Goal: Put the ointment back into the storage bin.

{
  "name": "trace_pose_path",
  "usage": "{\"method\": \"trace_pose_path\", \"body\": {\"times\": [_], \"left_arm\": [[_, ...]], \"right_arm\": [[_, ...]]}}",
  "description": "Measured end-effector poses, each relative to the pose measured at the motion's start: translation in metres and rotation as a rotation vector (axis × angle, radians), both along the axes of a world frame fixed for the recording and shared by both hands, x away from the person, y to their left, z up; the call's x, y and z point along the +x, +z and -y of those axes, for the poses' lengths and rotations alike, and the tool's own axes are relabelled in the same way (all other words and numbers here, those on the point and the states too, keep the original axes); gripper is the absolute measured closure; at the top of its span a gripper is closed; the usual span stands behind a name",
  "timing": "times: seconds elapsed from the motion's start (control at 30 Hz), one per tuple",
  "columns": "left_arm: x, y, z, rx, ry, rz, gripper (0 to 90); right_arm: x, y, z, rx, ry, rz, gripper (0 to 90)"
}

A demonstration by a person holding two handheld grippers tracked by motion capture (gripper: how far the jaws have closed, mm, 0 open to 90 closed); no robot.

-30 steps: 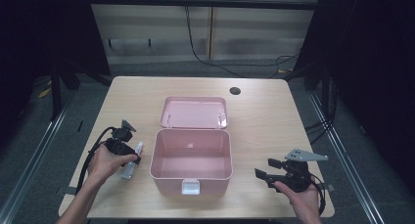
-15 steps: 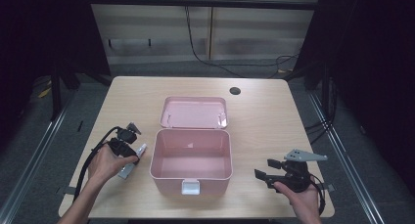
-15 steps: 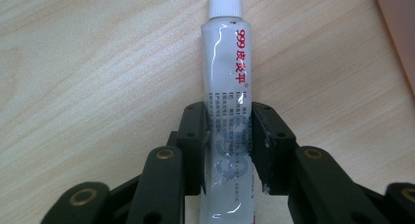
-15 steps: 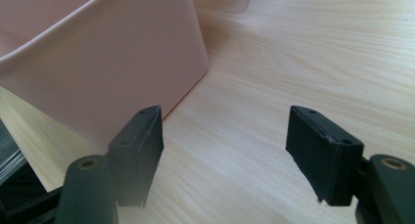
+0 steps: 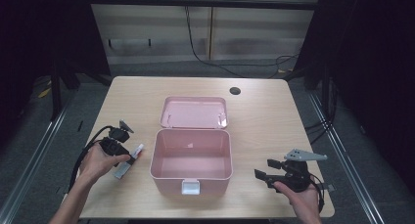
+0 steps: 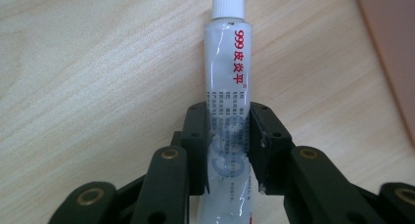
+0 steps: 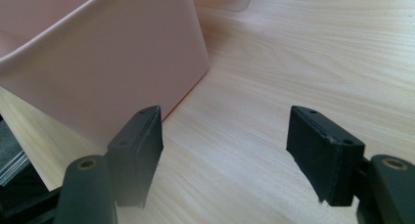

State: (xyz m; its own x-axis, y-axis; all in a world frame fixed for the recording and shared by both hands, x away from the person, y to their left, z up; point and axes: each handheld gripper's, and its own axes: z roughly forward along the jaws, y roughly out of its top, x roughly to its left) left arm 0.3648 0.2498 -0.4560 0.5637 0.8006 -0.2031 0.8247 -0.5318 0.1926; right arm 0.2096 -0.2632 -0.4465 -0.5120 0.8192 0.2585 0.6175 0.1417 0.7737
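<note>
A soft, glossy white ointment tube (image 6: 228,111) with a ribbed white cap and red lettering is being pinched across its flattened body by the left gripper (image 6: 229,150), whose black jaws are closed onto both sides of it. The tube is being held against the pale wood-grain table (image 5: 274,111), just left of the pink box (image 5: 191,155), with its cap pointing away from the gripper. The box is made of smooth matte plastic, rectangular with rounded corners; it is being left open, its lid (image 5: 194,112) lying back flat behind it. The right gripper (image 7: 225,150) is being held low over the table beside the box's right wall, its jaws spread wide with nothing between them.
</note>
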Motion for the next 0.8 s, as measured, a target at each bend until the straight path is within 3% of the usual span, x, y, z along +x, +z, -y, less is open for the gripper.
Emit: {"method": "trace_pose_path", "body": {"times": [0.17,0.27,0.6,0.73,0.8], "left_arm": [[-0.004,0.014,-0.006,-0.044,-0.011,0.021,70.9],[-0.006,0.025,-0.013,-0.108,-0.011,0.033,70.9],[-0.014,0.035,-0.019,-0.126,-0.047,0.048,70.9],[-0.015,0.041,-0.02,-0.147,-0.085,0.044,70.8],[-0.017,0.044,-0.02,-0.158,-0.078,0.045,70.8]], "right_arm": [[0.0,0.0,-0.001,-0.005,0.001,0.002,28.6],[-0.001,0.001,0.0,0.0,0.001,0.008,27.6],[0.0,0.001,0.0,-0.001,0.004,0.006,27.4],[-0.001,0.001,-0.001,0.0,0.005,0.004,27.4],[-0.001,0.001,0.0,0.001,0.006,0.007,27.3]]}}
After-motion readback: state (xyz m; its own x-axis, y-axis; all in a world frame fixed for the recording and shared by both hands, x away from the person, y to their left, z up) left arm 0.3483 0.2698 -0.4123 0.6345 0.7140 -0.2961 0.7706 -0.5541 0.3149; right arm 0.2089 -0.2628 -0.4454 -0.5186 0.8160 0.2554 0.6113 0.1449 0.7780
